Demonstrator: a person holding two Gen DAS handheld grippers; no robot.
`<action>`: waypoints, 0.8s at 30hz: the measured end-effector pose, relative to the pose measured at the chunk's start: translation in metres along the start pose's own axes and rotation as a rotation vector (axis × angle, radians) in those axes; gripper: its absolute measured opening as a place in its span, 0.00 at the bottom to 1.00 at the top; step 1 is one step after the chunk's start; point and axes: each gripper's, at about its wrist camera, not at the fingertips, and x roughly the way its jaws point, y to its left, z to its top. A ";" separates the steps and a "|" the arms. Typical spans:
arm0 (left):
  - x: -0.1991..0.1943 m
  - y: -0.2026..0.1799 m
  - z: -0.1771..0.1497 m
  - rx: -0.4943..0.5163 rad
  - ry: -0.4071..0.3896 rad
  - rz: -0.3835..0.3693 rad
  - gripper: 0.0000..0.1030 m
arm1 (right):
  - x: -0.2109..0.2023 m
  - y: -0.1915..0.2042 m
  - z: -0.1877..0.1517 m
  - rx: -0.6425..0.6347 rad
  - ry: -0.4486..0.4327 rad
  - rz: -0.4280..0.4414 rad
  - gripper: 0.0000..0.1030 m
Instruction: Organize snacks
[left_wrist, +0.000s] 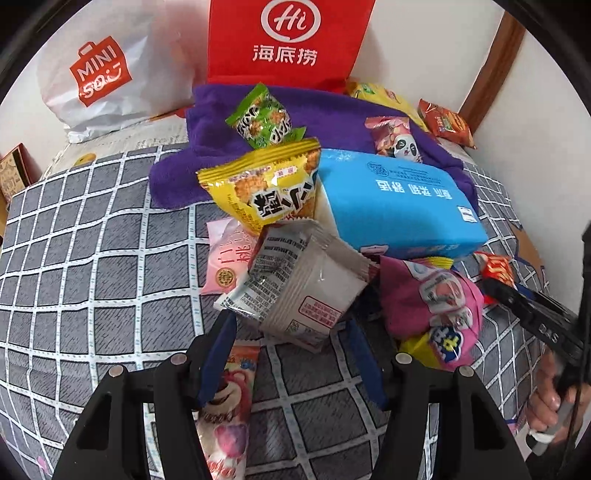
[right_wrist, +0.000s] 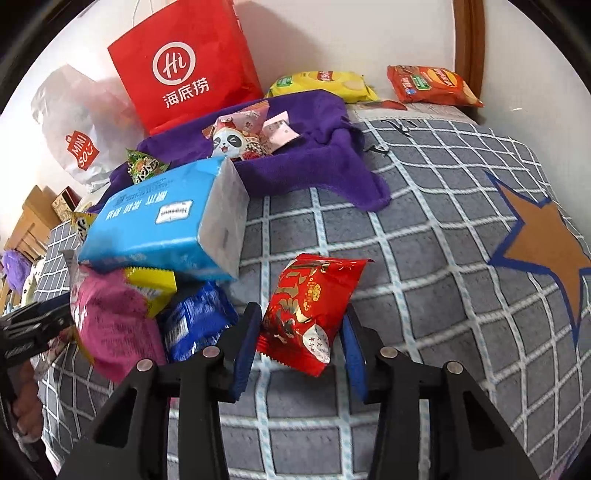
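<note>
At the bottom of the right wrist view, the right gripper (right_wrist: 299, 347) is seen with its blue pads set either side of a red snack packet (right_wrist: 308, 314); the left pad appears to touch it, while a small gap seems to remain at the right one, so a firm pinch cannot be told. In the left wrist view, the left gripper (left_wrist: 291, 354) is held half spread, with a grey-white packet (left_wrist: 295, 280) lying between and just beyond the fingertips, not visibly pressed. A pick-up step is judged to be in hand. Next, a secure closing and a lift are called for, probably toward the purple cloth (right_wrist: 314, 162) at upper centre, where a panda packet (right_wrist: 232, 138) is already gathered.
</note>
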 end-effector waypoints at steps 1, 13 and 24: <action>0.001 0.000 0.000 -0.001 -0.002 -0.001 0.56 | -0.002 -0.001 -0.002 0.001 0.004 -0.001 0.42; -0.017 0.011 -0.006 -0.026 -0.031 -0.038 0.31 | -0.015 0.008 -0.012 -0.028 -0.003 0.003 0.42; -0.048 0.008 -0.013 -0.016 -0.086 -0.062 0.31 | -0.049 0.028 -0.011 -0.068 -0.058 0.017 0.42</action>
